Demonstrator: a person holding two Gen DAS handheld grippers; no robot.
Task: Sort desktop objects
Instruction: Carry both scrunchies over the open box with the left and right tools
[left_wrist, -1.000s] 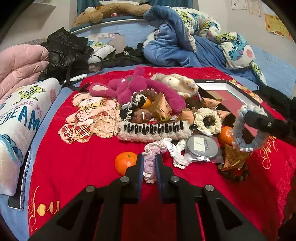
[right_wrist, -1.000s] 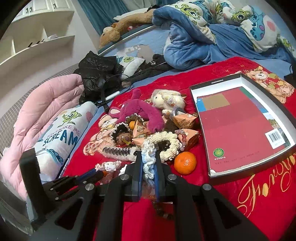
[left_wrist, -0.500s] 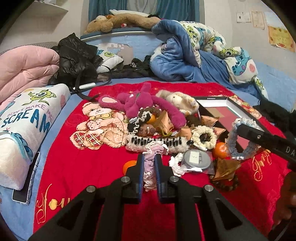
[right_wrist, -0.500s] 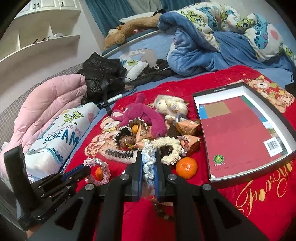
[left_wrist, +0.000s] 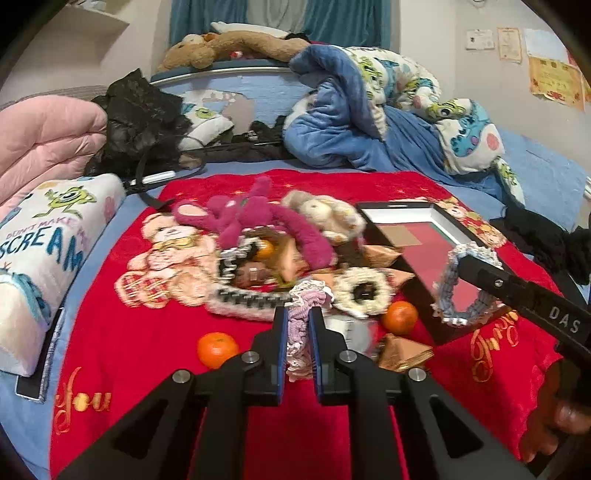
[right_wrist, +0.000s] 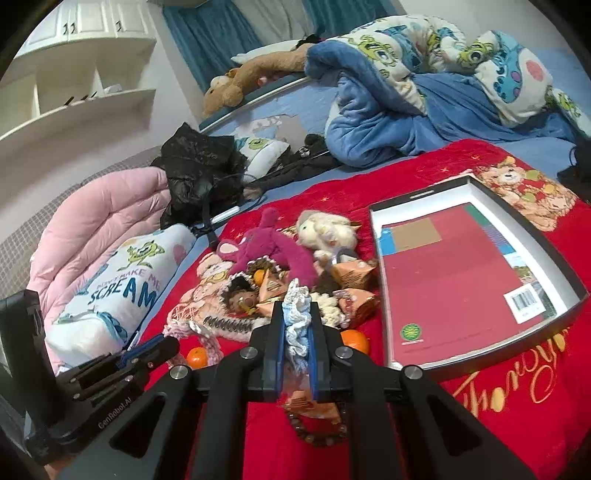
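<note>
My left gripper (left_wrist: 297, 312) is shut on a pink crocheted scrunchie (left_wrist: 303, 295), which hangs lifted above the red blanket (left_wrist: 147, 332). My right gripper (right_wrist: 296, 308) is shut on a blue-and-white crocheted scrunchie (right_wrist: 297, 293), also held off the blanket. In the left wrist view the right gripper's fingers (left_wrist: 480, 271) come in from the right, with the blue scrunchie (left_wrist: 448, 291) dangling in front of the box. In the right wrist view the left gripper (right_wrist: 164, 343) sits low on the left with the pink scrunchie (right_wrist: 201, 330) on its tip.
A pile in the blanket's middle holds a magenta plush (left_wrist: 258, 218), a cream plush (left_wrist: 325, 214), a cream scrunchie (left_wrist: 364, 291) and paper packets (left_wrist: 402, 350). Two oranges (left_wrist: 217, 349) (left_wrist: 400, 316) lie in front. A shallow black-rimmed box (right_wrist: 554, 254) holding a red book stands right. A bead bracelet (right_wrist: 317, 435) lies near.
Both grippers have risen and drawn back from the pile, each carrying its scrunchie. The pink scrunchie has come up off the blanket.
</note>
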